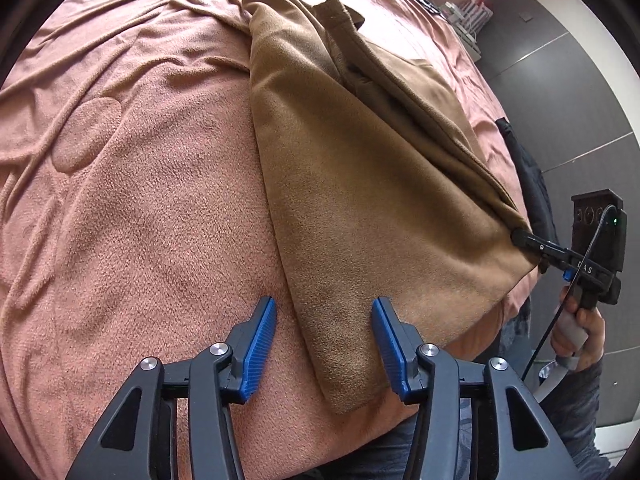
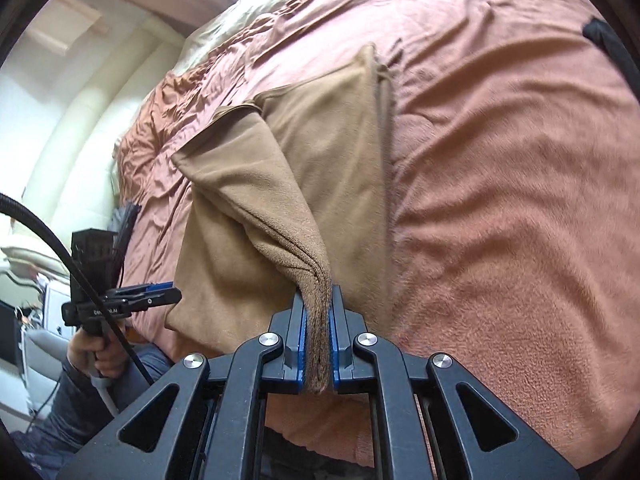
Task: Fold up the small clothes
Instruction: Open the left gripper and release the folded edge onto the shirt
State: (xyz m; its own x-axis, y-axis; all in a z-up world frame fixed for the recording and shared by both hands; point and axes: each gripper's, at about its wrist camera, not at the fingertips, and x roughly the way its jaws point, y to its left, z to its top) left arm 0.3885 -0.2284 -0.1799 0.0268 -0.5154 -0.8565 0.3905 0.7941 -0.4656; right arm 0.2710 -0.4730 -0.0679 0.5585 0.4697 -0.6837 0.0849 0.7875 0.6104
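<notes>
Left gripper spread wide, straddling near corner of brown garment on pink blanket. Garment's long axis runs away from person. Right gripper clamped on bunched right corner, lifting it.

Soft even daylight, sharp centre, fisheye-warped edges.

matt fleece garment, fuzzy pink blanket
</notes>
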